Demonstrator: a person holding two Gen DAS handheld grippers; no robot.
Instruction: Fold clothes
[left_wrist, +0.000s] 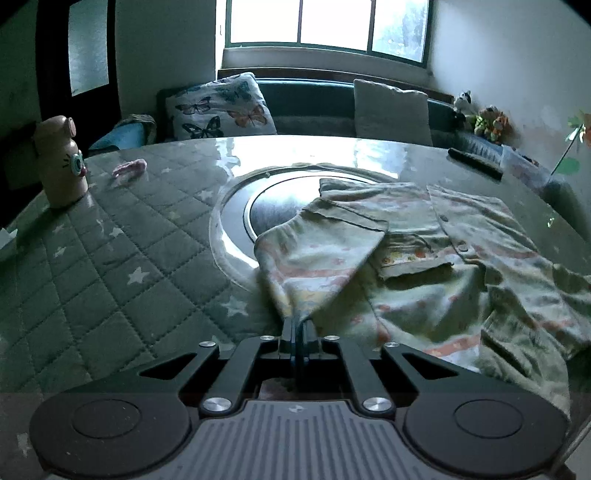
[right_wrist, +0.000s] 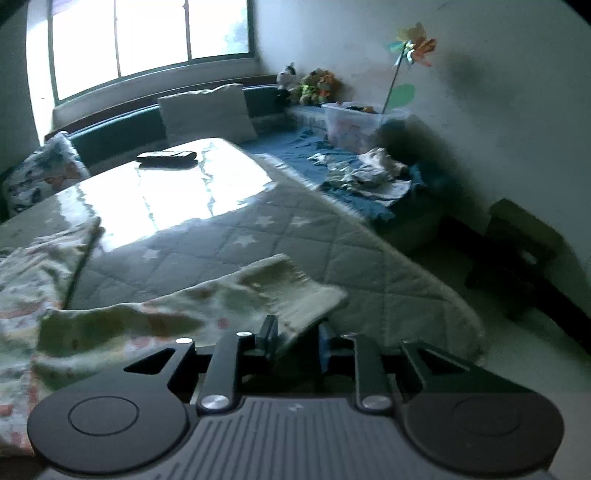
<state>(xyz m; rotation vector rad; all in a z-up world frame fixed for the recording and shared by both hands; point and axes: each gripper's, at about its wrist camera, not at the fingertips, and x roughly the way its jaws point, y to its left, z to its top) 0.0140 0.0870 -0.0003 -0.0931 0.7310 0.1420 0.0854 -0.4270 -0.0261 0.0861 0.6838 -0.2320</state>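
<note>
We see a pale printed shirt (left_wrist: 461, 258) lying rumpled on the quilted desk (left_wrist: 110, 258), one sleeve folded over its front. Our left gripper (left_wrist: 301, 325) has its fingers pinched closed on that sleeve's edge. Our right gripper (right_wrist: 295, 334) has its fingers parted around the other sleeve (right_wrist: 288, 291), not pressing it.

A quilted, star-patterned counter (left_wrist: 122, 258) carries a patterned shirt (left_wrist: 424, 258), a pink bottle (left_wrist: 61, 162) near its left edge, and a dark remote (left_wrist: 474, 162) at its far edge.

Garment (right_wrist: 184, 306) motion-blurred, cut off at left edge.
</note>
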